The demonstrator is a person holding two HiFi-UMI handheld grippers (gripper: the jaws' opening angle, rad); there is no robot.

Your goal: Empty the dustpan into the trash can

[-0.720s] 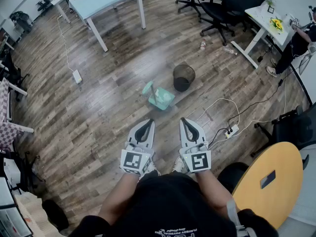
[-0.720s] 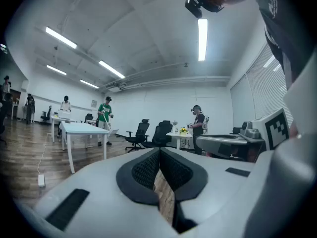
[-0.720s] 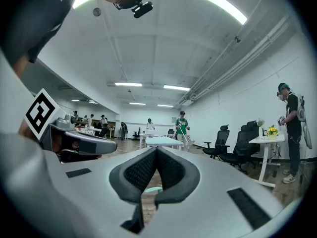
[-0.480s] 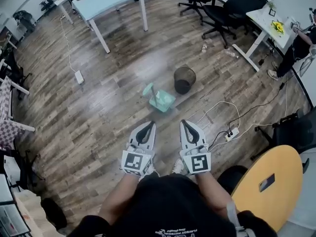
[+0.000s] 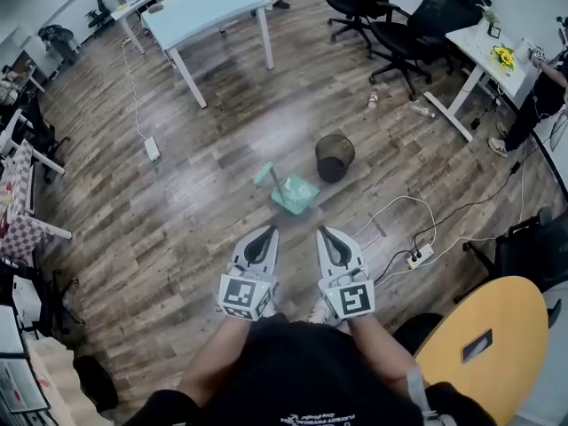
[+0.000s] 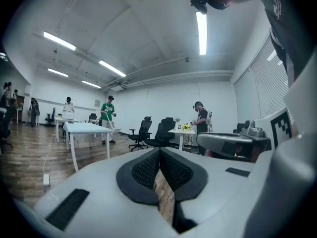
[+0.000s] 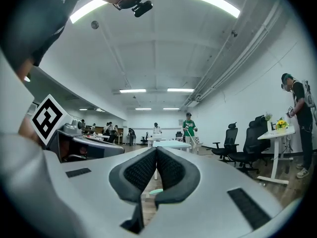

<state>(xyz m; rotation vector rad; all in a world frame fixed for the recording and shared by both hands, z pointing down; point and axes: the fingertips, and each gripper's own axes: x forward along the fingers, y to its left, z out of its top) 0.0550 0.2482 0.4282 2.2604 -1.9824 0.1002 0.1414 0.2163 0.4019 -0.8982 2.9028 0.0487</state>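
Now we hold both tongs side by side in front of our body, a little apart and pointing forward. The left tongs are clenched, with nothing between them. The right tongs are clenched and empty too. The green dustpan lies on the wooden floor ahead of us, well apart from both tongs. The black mesh trash can stands upright just beside the dustpan, a little further away and to the right. In the right gripper view a small green shape shows below the closed tips.
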